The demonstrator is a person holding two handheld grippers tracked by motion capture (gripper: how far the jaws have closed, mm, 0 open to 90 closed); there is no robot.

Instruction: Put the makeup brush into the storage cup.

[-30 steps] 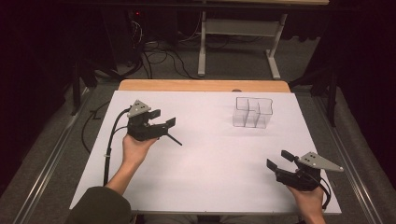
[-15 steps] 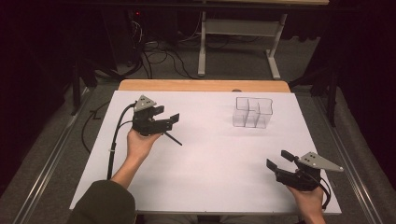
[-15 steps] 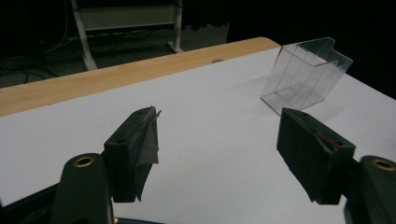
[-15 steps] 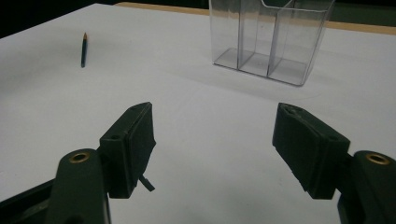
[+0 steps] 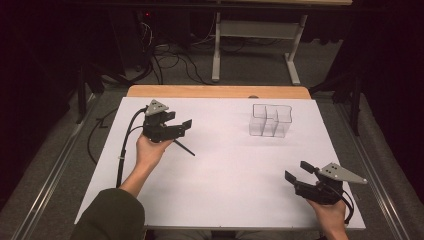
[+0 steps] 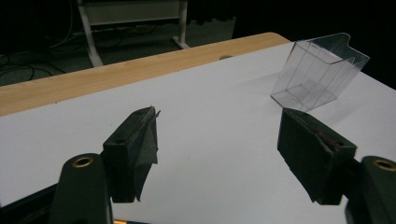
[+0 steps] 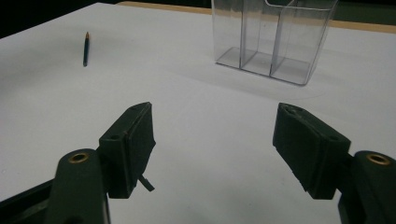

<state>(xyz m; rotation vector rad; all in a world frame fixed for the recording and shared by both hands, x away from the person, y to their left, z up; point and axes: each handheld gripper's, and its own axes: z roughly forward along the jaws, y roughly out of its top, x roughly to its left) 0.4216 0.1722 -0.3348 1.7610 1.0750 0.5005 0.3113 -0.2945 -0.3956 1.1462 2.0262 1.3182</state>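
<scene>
While pencil (image 5: 184,148) lies on paper | left claw (image 5: 181,126) agape | right claw (image 5: 298,171) agape

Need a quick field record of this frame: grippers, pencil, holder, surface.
left gripper: open, holds nothing, raised over the table's left half
right gripper: open, holds nothing, near the front right corner
pencil: dark, lying flat on the sheet beside the left hand
clear plastic holder: upright, three compartments, nothing inside, back right
white sheet: covers the wooden table
</scene>
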